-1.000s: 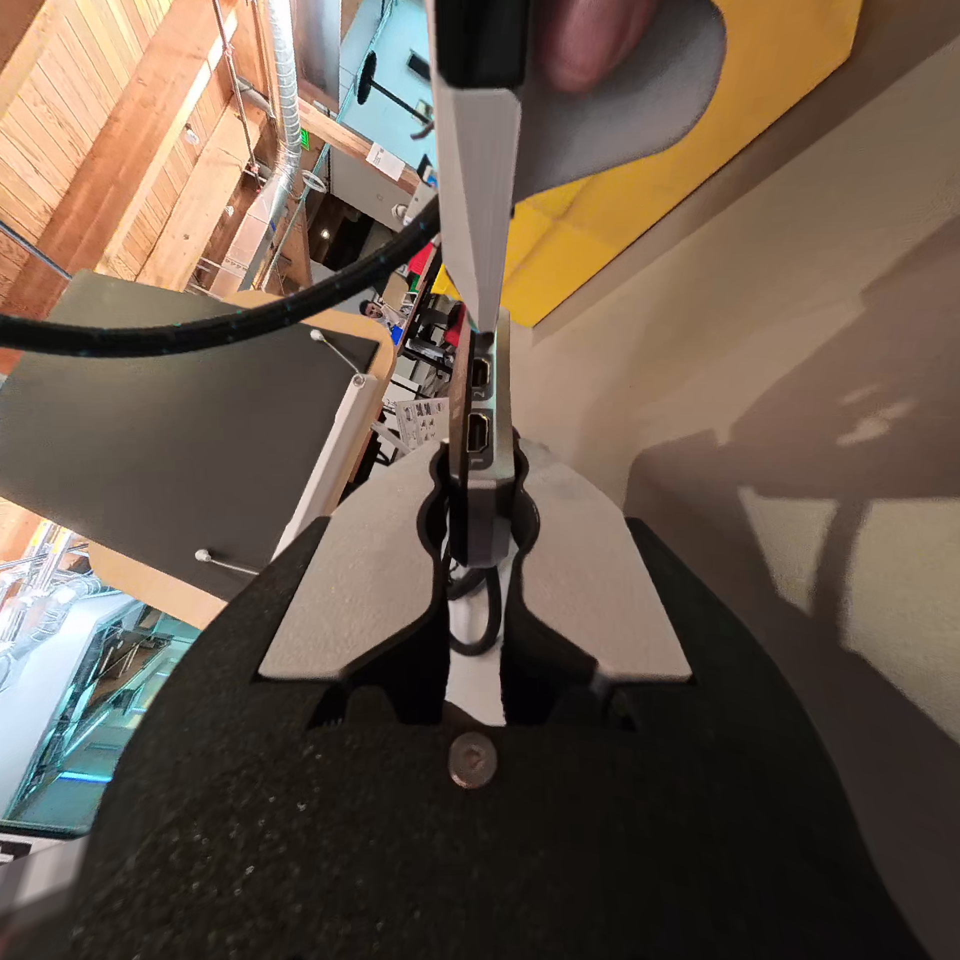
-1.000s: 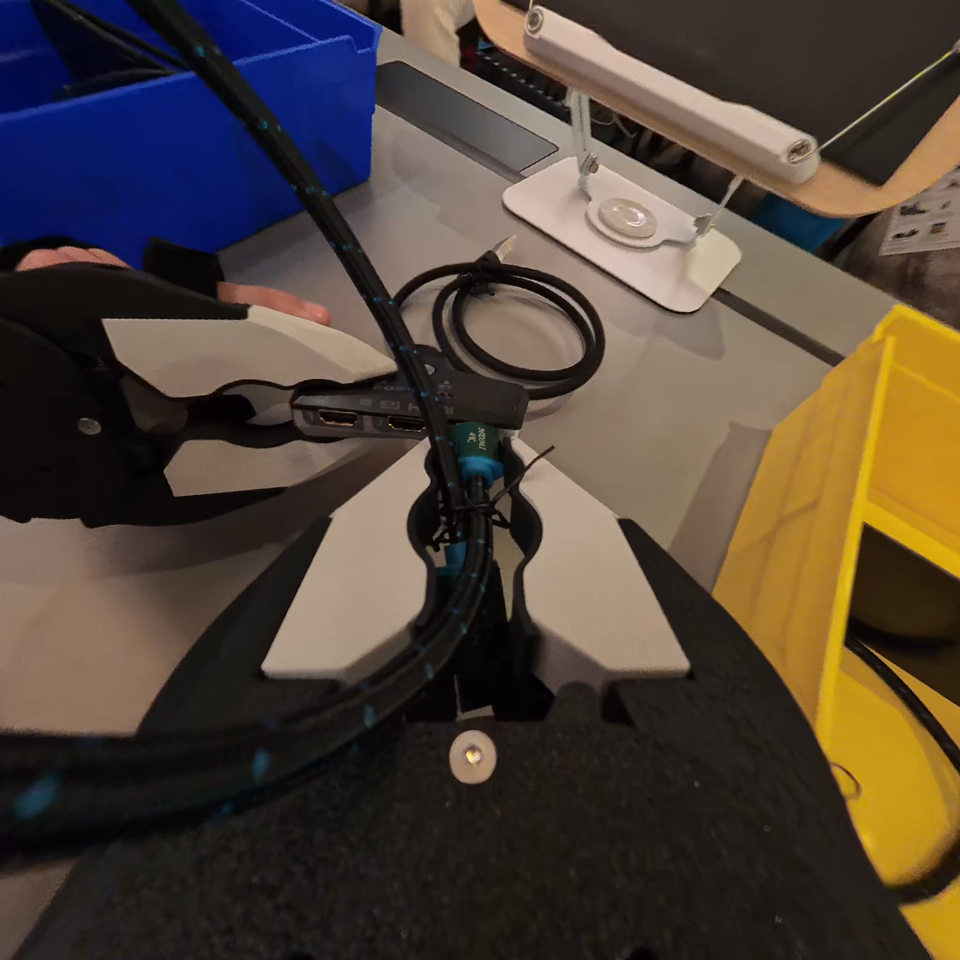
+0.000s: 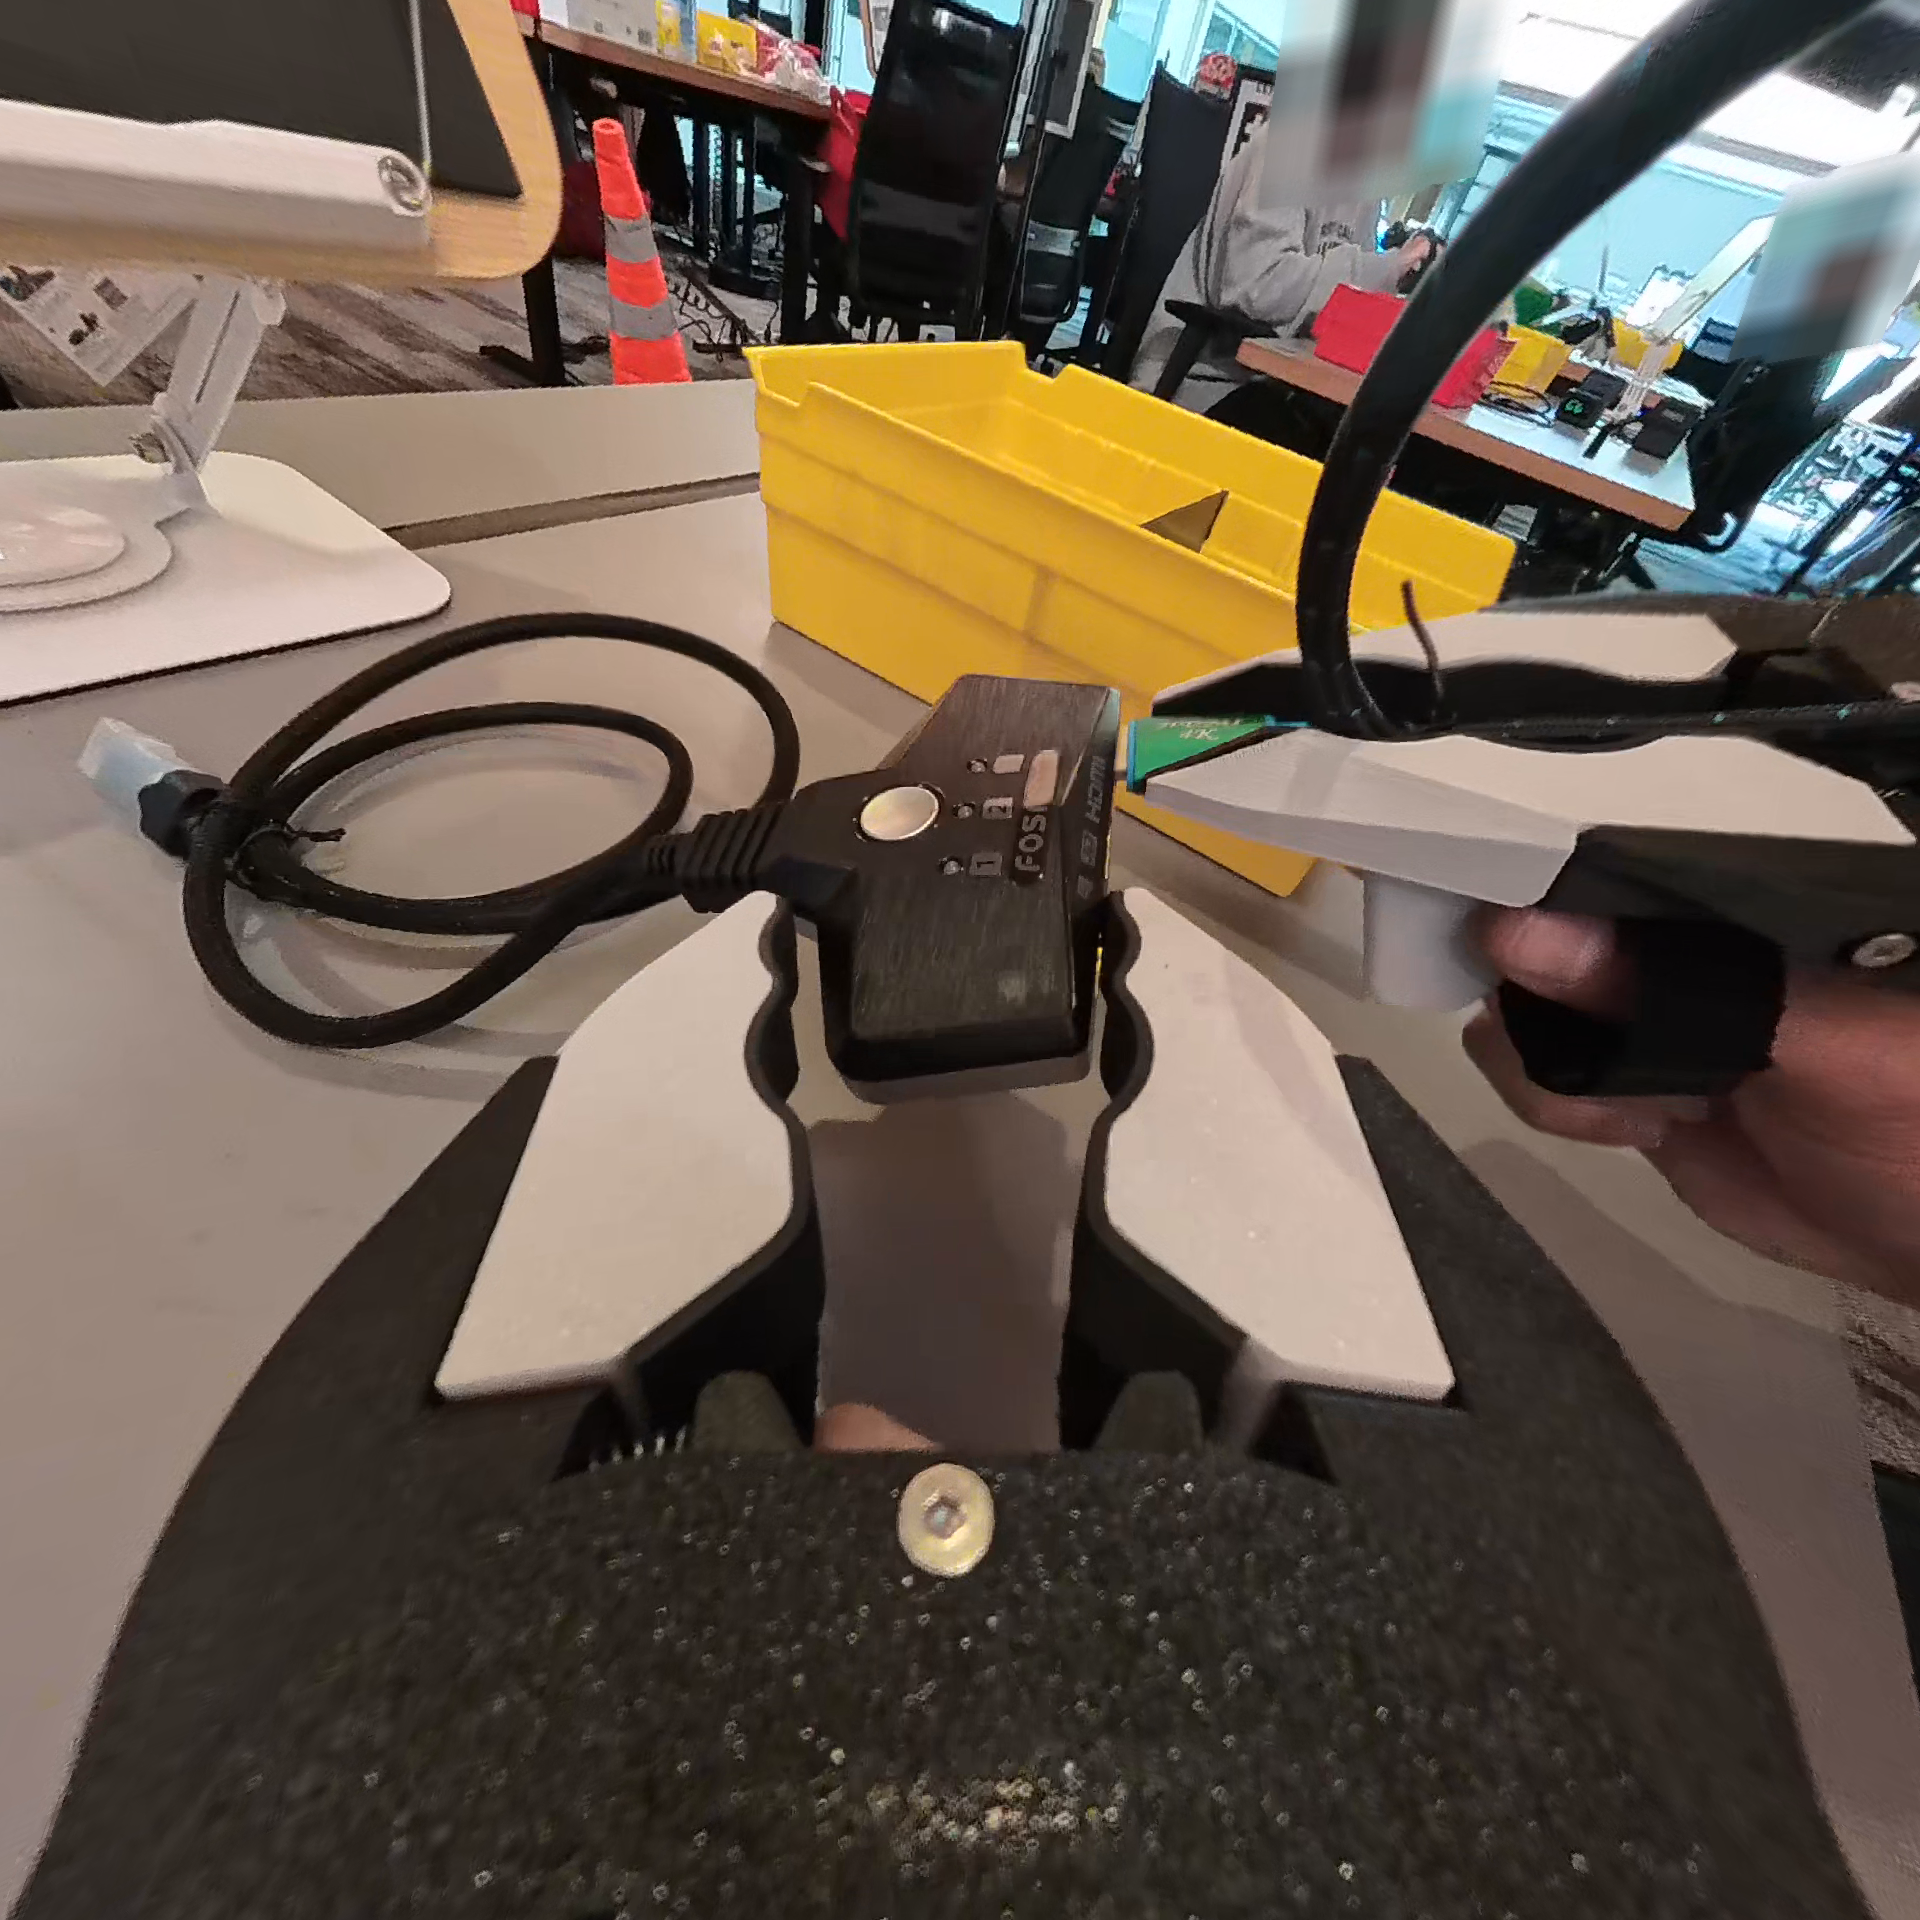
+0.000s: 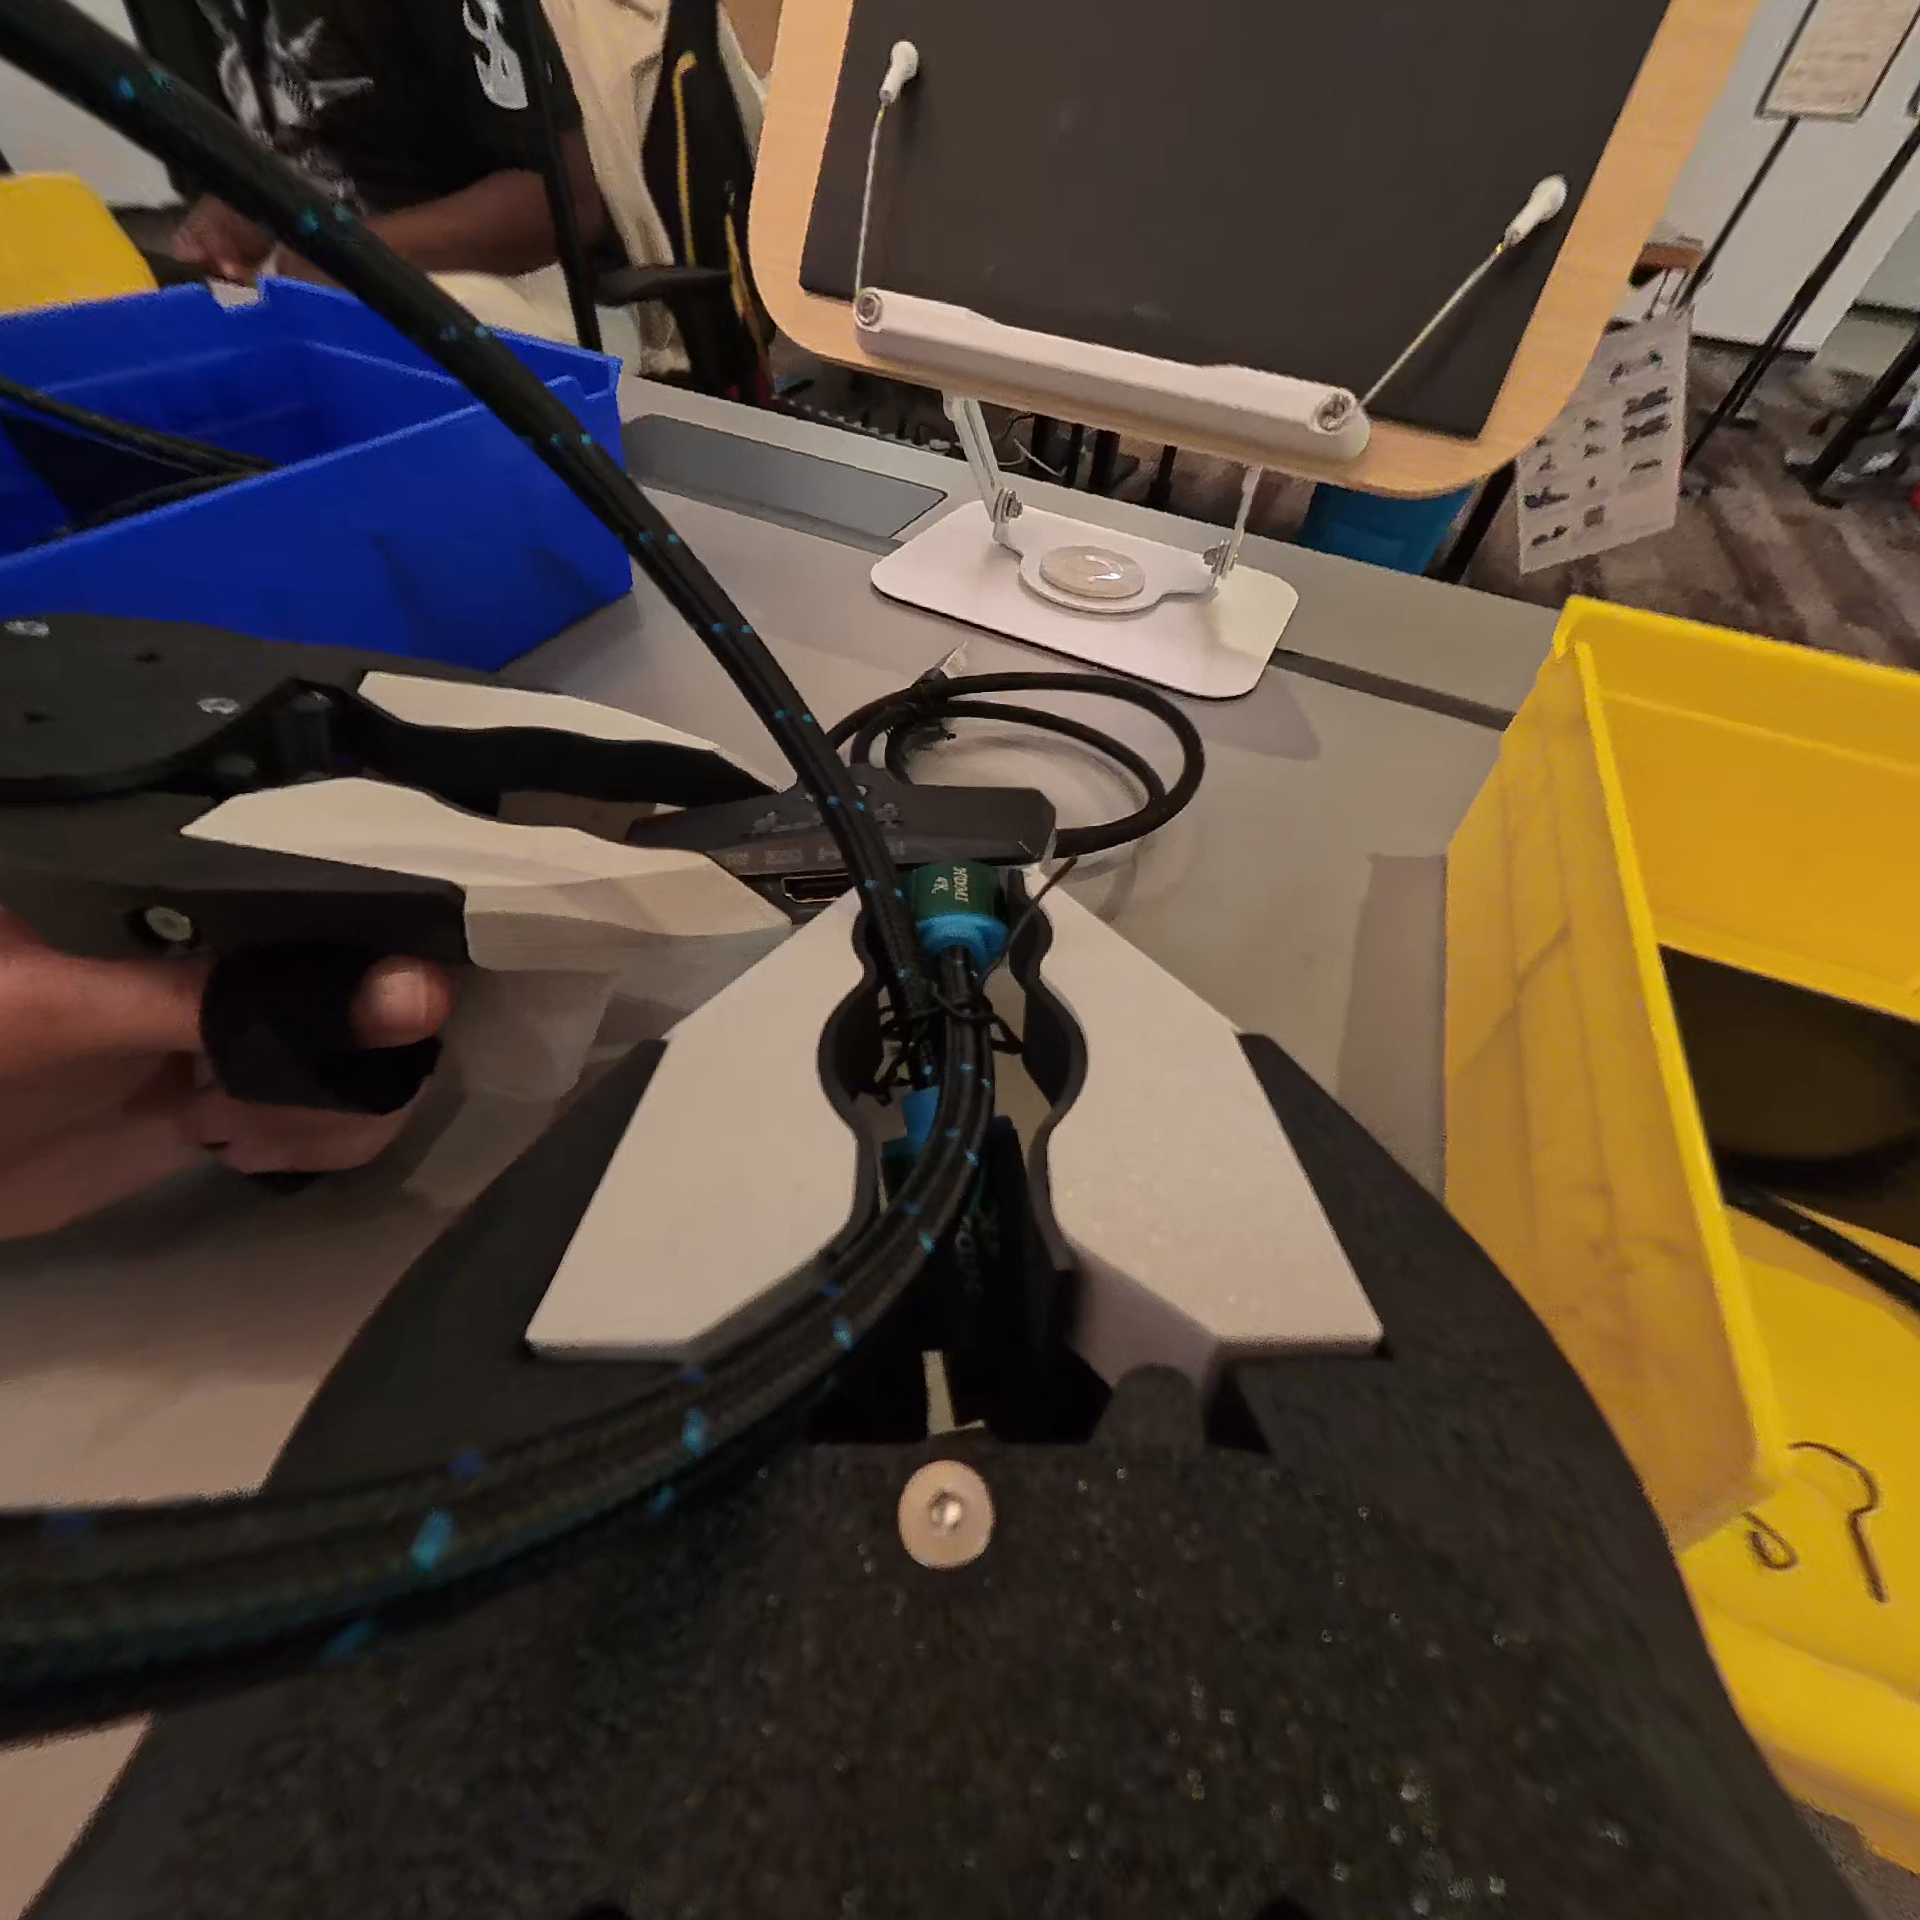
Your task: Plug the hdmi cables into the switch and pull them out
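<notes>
The left tongs [image 3: 951, 971] hold the flat, brushed black switch [image 3: 966, 883] just above the grey worktop [image 3: 312, 1143]. The right tongs [image 4: 940, 925] pinch the green plug [image 4: 954, 894] of a braided cable [image 4: 623, 499], at the switch's side port.

Close wrist views, shared switch [image 3: 961, 894]

Black switch [image 3: 956, 914], green plug [image 4: 961, 896], yellow bin [image 3: 1039, 540].

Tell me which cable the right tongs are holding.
The blue-flecked braided cable with the green plug, pinched in the right tongs at the switch. The plain black cable lies coiled on the table behind, ungripped.
</notes>
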`<state>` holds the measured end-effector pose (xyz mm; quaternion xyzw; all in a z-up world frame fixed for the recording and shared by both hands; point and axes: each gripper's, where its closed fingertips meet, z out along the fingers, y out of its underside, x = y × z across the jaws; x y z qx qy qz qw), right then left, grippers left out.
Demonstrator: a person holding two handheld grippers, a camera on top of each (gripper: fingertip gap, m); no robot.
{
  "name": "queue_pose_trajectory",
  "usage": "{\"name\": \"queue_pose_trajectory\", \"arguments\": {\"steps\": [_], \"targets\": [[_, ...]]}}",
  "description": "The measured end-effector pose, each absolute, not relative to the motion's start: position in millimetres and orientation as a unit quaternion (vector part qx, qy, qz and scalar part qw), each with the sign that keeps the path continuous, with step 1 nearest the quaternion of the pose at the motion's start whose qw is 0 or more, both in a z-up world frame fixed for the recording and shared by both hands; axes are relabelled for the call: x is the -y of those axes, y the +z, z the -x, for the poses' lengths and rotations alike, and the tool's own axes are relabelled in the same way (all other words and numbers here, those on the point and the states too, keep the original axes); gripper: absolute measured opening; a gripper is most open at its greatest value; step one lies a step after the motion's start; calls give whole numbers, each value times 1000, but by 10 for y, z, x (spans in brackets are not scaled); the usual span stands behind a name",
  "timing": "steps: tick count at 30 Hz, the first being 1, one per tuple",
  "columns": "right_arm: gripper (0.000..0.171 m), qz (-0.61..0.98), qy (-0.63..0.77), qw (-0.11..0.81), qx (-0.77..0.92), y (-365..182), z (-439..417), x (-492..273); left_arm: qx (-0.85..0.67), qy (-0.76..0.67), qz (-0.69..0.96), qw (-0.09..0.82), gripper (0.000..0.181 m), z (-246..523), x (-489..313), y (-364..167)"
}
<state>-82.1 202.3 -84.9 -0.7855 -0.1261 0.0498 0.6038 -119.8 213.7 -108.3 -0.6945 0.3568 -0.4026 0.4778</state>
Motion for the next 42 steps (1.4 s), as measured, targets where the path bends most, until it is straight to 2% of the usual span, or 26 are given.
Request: {"name": "queue_pose_trajectory", "arguments": {"steps": [8, 15, 22, 25, 27, 32, 35, 38, 42], "targets": [[20, 789, 56, 604, 97, -912, 838, -2069, -320, -428, 731, 425, 52, 1216, -2172, -1189], [20, 783, 60, 613, 84, -907, 852, -2103, -377, -347, 700, 498, 52, 1263, -2245, -1103], [20, 778, 37, 621, 87, -884, 859, -2053, -383, -351, 703, 486, 52, 1266, -2217, -1108], [20, 755, 16, 649, 93, -773, 807, -1960, -313, -302, 742, 510, 52, 1532, -2613, -1164], [20, 743, -2, 662, 104, -649, 747, -1822, -267, -328, 752, 506, 52, 1726, -2824, -1140], [20, 756, 42, 643, 111, -588, 719, -1735, -406, -301, 689, 520, 52, 1164, -2257, -1124], [21, 766, 19, 633, 111, -345, 389, -1697, -403, -331, 685, 509, 52, 1170, -2261, -1094], [20, 792, -53, 599, 108, -133, -349, -1688, -406, -359, 685, 488, 52, 1224, -2206, -1129], [20, 855, -229, 441, 147, -276, -1594, -1688, -420, -354, 678, 489, 52, 1217, -2162, -1120]]}}
